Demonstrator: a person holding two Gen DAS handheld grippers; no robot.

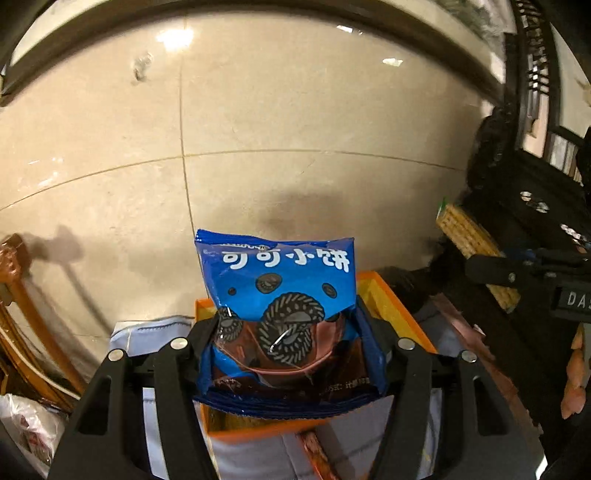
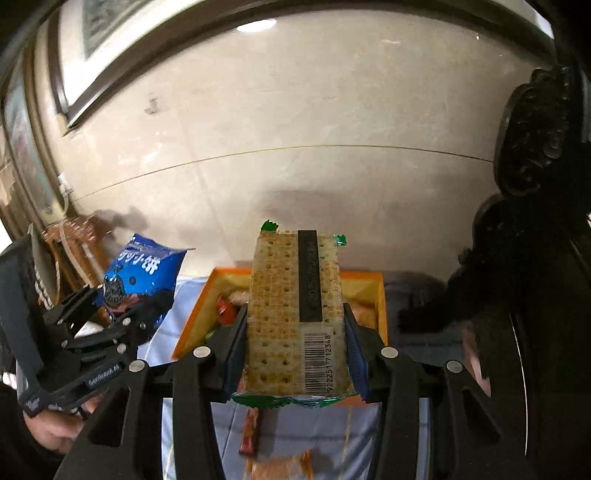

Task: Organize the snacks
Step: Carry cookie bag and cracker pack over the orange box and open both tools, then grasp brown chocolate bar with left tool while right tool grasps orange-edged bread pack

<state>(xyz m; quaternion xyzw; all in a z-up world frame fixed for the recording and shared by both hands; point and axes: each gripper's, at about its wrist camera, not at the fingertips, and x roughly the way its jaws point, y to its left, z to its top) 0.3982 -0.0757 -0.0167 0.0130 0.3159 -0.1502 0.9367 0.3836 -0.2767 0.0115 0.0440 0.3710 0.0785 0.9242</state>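
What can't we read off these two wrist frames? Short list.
- Orange box contents: right wrist view, cracker pack covers most of it; left wrist view, blue cookie bag covers it.
- Snacks on the cloth: cut off by the bottom edge and the right gripper.
- Left gripper pads: hidden by the bag.
- Dark furniture: too dark, blurred.

Floor (image 1: 295, 110) is big glossy beige tiles with thin grout lines, and you can see ceiling lights bouncing off it as bright spots. A dark baseboard (image 1: 258, 14) runs along the far edge. Over on the left there's a carved reddish-brown wooden chair (image 1: 14, 280), and on the right some dark, ornately carved furniture (image 2: 532, 140). From the right wrist view, a framed picture (image 2: 107, 22) hangs on the wall top left. Light looks warm and indoor.
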